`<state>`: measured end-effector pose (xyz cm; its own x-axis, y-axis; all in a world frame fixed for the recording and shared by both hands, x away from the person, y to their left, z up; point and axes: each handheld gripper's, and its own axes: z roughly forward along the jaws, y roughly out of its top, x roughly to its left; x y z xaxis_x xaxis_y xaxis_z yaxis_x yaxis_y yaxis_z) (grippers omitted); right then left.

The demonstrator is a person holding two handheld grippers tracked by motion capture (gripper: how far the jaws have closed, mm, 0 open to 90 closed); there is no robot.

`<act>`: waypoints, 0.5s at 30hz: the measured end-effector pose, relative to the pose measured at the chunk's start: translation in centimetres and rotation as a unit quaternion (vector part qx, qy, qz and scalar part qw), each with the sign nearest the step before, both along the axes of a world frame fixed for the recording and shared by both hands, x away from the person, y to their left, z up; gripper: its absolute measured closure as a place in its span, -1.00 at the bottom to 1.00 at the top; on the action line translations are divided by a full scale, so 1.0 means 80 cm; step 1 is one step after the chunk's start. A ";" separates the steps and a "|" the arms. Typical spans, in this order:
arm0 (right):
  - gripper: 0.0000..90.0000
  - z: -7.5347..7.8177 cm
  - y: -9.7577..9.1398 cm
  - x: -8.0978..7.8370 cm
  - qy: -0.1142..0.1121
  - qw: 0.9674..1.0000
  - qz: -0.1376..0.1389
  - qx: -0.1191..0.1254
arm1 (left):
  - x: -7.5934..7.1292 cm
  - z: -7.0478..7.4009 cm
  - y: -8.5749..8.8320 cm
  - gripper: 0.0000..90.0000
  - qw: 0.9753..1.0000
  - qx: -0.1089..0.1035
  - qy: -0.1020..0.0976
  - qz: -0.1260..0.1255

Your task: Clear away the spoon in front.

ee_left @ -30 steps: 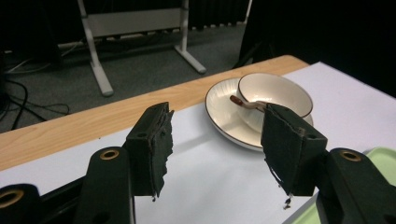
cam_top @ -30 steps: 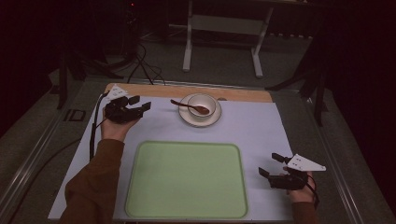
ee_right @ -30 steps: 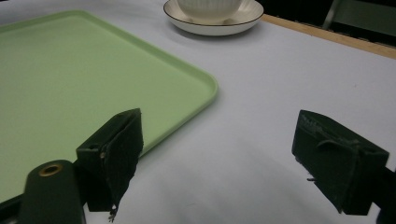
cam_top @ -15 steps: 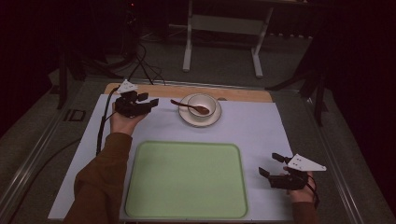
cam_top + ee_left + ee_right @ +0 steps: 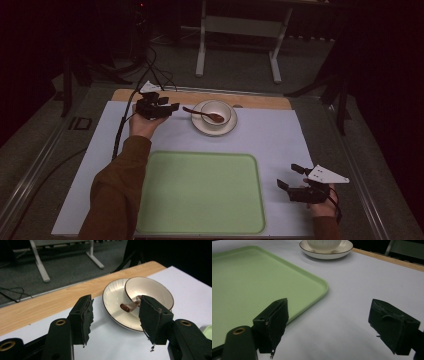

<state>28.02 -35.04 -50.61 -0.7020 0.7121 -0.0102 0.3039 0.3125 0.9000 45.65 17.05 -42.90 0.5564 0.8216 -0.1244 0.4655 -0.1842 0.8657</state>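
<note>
closing in on the spoon (image 5: 202,113) looks like the step in hand: l tongs (image 5: 113,316) sit wide w/ nothing held, jaws either side of the handle tip, so best ease fwd and pinch the handle clear of the cup (image 5: 218,112) rim w/o nudging the saucer (image 5: 113,298). spoon lies bowl-in-cup, handle out over the saucer, at the far side of the worktop (image 5: 270,132) beyond the green tray (image 5: 200,190). l forearm reaches far-left w/ hand under the tongs; r tongs (image 5: 294,178) rest wide and empty near-right, just beside the tray.
</note>
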 end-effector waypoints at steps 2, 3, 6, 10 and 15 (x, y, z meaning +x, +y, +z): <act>-0.64 0.000 0.000 0.000 0.000 1.000 0.000 0.000 | 0.006 -0.004 -0.007 0.00 1.000 0.005 0.009 -0.004; -0.64 0.000 0.000 0.000 0.000 1.000 0.000 0.000 | 0.008 -0.005 -0.011 0.00 1.000 0.009 0.012 -0.005; -0.64 0.000 0.000 0.000 -0.001 1.000 0.000 0.000 | 0.016 -0.010 -0.019 0.05 1.000 0.008 0.020 -0.007; -0.64 0.001 -0.001 0.000 -0.001 1.000 0.000 0.002 | 0.023 -0.019 -0.020 0.08 0.999 -0.003 0.037 -0.005; -0.64 0.000 -0.001 0.000 -0.001 1.000 0.000 0.002 | 0.034 -0.030 -0.031 0.13 0.998 -0.017 0.056 -0.019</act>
<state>28.01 -35.12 -50.57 -0.7026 0.7116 -0.0086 0.3023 0.3094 0.9016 48.35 14.54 -45.30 0.5686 0.7939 -0.2152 0.5532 -0.1755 0.8143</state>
